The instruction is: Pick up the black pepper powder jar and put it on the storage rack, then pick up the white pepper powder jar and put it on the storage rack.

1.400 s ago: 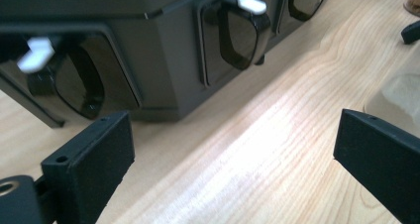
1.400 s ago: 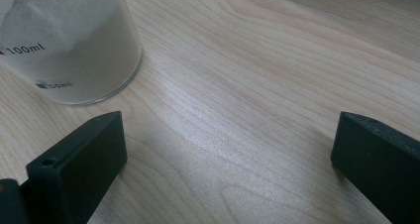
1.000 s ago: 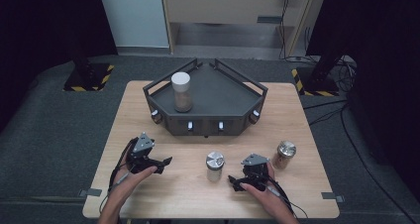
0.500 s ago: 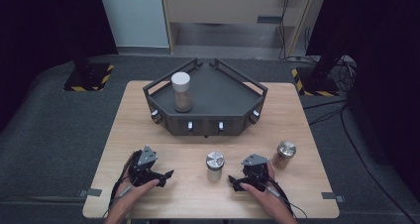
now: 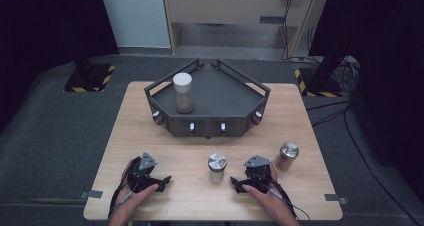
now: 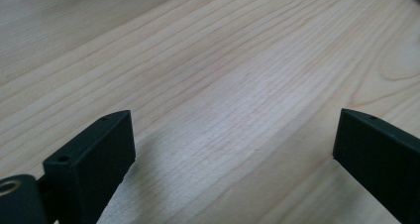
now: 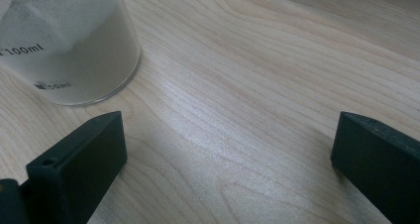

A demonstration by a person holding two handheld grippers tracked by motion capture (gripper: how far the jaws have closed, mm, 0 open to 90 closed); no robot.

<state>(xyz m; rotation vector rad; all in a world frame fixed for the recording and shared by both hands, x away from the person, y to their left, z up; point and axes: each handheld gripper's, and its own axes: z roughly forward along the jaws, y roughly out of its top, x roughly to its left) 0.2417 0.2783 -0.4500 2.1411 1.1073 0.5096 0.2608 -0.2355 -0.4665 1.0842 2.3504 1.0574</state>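
The small clear glass jar with a silver metal lid (image 5: 217, 167) stands upright on the pale wooden table (image 5: 200, 201), near its front edge and roughly midway between the two hands. From above, its lid is a bright round disc with a darker line across it, and the glass below it looks pale. In the right gripper view the jar (image 7: 69, 45) shows close up at the upper left: a round transparent wall holding a fine whitish-grey powder heaped unevenly inside, with printed marks reading 100ml and 50ml on the side. Its base sits flat on the wood, just beyond the near jaw but not touching it.

The right gripper (image 5: 240, 185), black and held in the person's hand, rests low over the table just beside the jar, its jaws spread wide with bare wood between them. The left gripper (image 5: 161, 182) sits farther off toward the table's left front, jaws likewise wide apart over plain wood grain (image 6: 233, 85), holding nothing.

A second lidded jar with brownish contents (image 5: 287, 155) stands to the right of the right hand.
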